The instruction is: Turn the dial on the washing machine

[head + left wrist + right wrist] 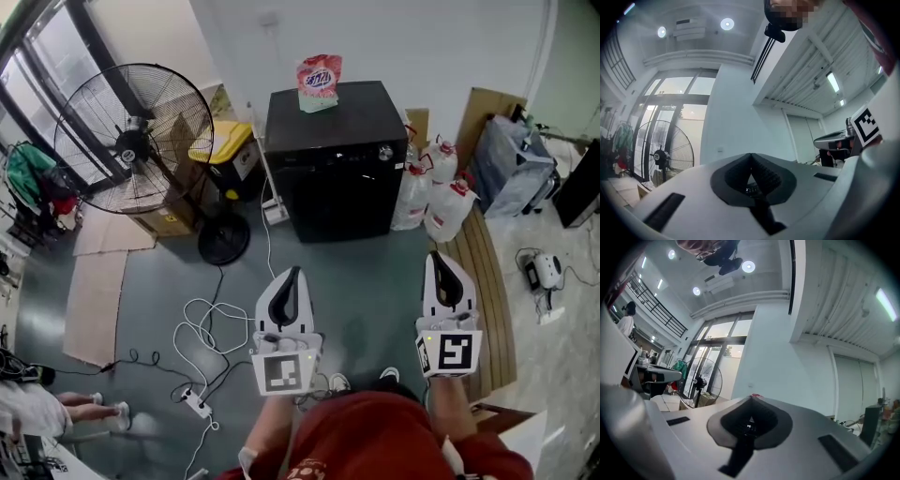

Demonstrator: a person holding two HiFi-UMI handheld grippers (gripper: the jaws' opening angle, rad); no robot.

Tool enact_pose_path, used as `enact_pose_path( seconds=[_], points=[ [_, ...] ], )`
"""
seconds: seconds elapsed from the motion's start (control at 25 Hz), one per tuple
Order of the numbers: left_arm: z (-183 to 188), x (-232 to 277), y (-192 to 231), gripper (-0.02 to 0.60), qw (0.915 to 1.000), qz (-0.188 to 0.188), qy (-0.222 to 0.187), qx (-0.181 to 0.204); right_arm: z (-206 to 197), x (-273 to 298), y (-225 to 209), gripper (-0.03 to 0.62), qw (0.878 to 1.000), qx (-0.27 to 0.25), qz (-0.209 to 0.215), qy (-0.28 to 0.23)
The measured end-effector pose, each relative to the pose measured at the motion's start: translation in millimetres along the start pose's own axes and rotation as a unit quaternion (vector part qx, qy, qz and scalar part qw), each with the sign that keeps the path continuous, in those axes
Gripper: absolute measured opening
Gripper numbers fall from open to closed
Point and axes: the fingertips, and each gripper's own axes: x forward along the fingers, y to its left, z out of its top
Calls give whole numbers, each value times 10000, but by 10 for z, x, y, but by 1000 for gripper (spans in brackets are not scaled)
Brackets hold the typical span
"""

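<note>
The black washing machine (336,159) stands against the far wall, with its round silver dial (385,152) at the top right of its front panel. A pink and white detergent bag (319,82) sits on its lid. My left gripper (295,274) (751,155) hovers well short of the machine's front, jaws closed together and empty. My right gripper (439,259) (751,398) is held level to the right, below the water jugs, also shut with nothing in it. Neither gripper touches the machine. Both gripper views look upward at wall and ceiling.
A big black pedestal fan (131,141) and a yellow-lidded bin (223,142) stand left of the machine. Water jugs (433,187) crowd its right side, beside wooden boards (483,272) and bags (511,159). White cables and a power strip (197,403) lie on the floor.
</note>
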Motion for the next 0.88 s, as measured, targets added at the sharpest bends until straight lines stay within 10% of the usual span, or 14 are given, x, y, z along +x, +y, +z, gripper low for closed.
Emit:
enact_pose_path(
  seconds=[0.88],
  points=[
    [-330,329,319,9,9997,-200,150,43,-322,459,201,8,9994,114,-216,235]
  ],
)
